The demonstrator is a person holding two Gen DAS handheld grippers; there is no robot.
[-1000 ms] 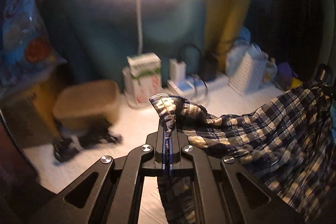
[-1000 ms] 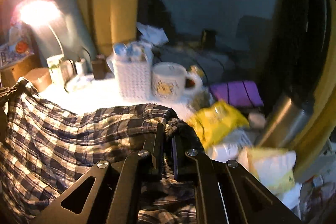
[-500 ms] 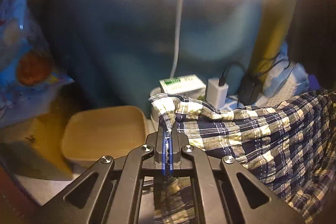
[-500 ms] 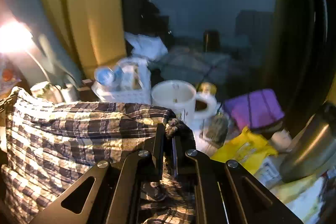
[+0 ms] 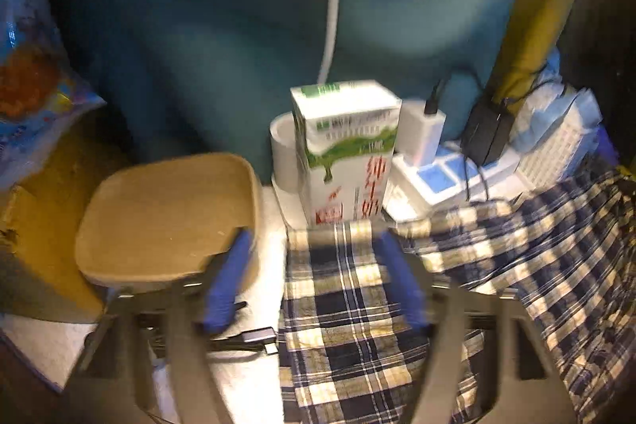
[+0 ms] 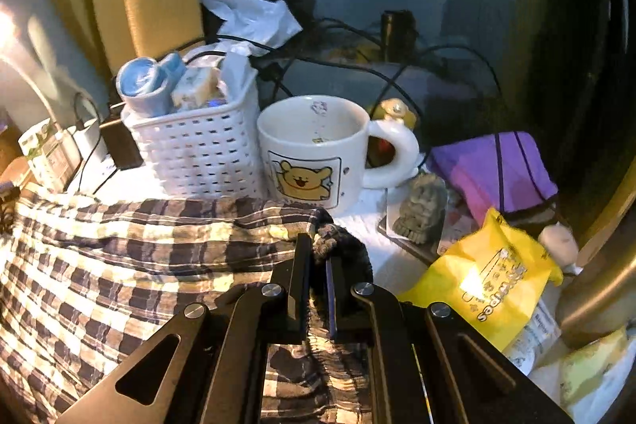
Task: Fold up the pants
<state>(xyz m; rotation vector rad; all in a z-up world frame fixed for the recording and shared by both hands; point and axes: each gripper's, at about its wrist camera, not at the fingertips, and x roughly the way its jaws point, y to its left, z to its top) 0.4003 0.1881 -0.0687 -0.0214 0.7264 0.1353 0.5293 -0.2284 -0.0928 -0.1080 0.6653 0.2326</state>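
Note:
The plaid pants (image 5: pixel 349 312) lie spread on the white table, navy and cream checks. In the left wrist view my left gripper (image 5: pixel 314 253) has its jaws opening wide; the pants' corner lies flat between the blue pads (image 5: pixel 226 289), which do not press on it. In the right wrist view the same pants (image 6: pixel 131 257) stretch off to the left, and my right gripper (image 6: pixel 316 257) is shut on their dark bunched corner, just in front of the bear mug (image 6: pixel 314 153).
Left wrist view: a tan box (image 5: pixel 167 217), a milk carton (image 5: pixel 346 150), chargers and a power strip (image 5: pixel 445 169) along the back, a cable plug (image 5: pixel 258 338) on the table. Right wrist view: a white basket (image 6: pixel 198 150), purple pouch (image 6: pixel 497 169), yellow wipes pack (image 6: pixel 485 281), small figurine (image 6: pixel 421 209).
My left gripper went from clamped on the pants' corner to wide apart, and the corner dropped flat onto the table. Both grippers moved forward and lower toward the clutter at the back.

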